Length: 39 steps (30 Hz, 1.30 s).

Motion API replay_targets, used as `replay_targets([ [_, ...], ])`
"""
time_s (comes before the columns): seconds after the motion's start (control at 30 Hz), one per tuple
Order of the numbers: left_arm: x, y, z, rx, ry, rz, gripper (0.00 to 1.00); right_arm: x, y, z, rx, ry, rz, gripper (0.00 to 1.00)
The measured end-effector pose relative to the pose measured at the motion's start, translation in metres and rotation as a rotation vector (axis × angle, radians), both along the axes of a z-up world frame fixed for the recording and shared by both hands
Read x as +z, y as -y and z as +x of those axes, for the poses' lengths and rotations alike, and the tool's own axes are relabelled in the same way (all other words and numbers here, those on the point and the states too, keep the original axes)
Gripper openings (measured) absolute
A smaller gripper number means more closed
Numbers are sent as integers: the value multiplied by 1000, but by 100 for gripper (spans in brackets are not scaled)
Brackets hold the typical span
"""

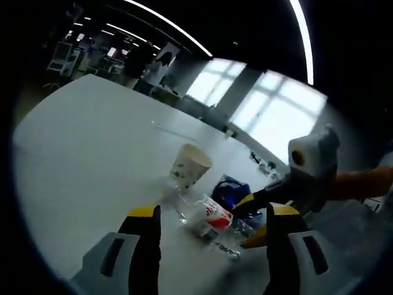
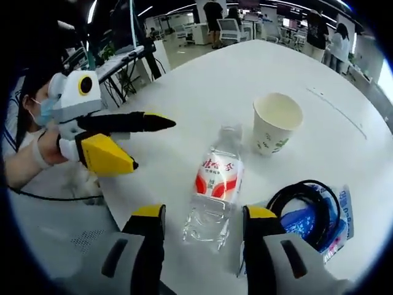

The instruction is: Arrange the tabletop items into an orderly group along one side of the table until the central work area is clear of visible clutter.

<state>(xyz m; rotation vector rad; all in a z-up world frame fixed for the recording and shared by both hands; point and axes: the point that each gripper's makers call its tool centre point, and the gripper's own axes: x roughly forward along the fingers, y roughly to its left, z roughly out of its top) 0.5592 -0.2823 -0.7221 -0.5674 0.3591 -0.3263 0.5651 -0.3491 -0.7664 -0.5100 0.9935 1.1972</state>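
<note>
A clear water bottle (image 2: pixel 214 187) with a red-and-white label lies on its side on the white table (image 2: pixel 202 80), cap toward a paper cup (image 2: pixel 276 125) that stands upright. My right gripper (image 2: pixel 204 216) is open, with its jaws on either side of the bottle's base and a gap on each side. My left gripper (image 2: pixel 155 145) hovers open to the left of the bottle, empty. In the left gripper view the bottle (image 1: pixel 210 217) lies ahead of my open left gripper (image 1: pixel 212 215), the cup (image 1: pixel 189 166) stands beyond it, and the right gripper (image 1: pixel 241 226) straddles the bottle's end.
A coiled black cable (image 2: pixel 307 206) rests on a blue packet (image 2: pixel 334 224) right of the bottle; the packet (image 1: pixel 232 189) also shows behind the bottle. A person's hand (image 2: pixel 34 157) holds the left gripper at the table's edge. Desks and people stand beyond the table's far side (image 2: pixel 319 31).
</note>
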Motion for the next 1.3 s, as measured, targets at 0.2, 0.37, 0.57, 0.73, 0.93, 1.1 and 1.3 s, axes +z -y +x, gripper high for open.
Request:
replay_targets([
  [0.2, -1, 3, 1, -3, 2, -14, 67, -8, -2, 8, -16, 2, -48, 49],
  [0.37, -2, 2, 0, 2, 1, -18, 67, -14, 0, 9, 3, 25, -101, 49],
  [0.57, -4, -1, -2, 9, 0, -24, 67, -25, 3, 10, -4, 16, -138, 49],
  [0.73, -5, -2, -4, 12, -2, -29, 66, -25, -2, 6, 1, 23, -151, 48],
  [0.93, -5, -2, -3, 16, -2, -33, 66, -25, -5, 6, 26, 40, -177, 47],
  [1.1, -5, -5, -3, 23, -3, -37, 66, -28, -4, 6, 47, 57, -196, 47],
  [1.3, -7, -7, -3, 32, -9, -36, 66, -34, -4, 10, 53, 73, -213, 44],
])
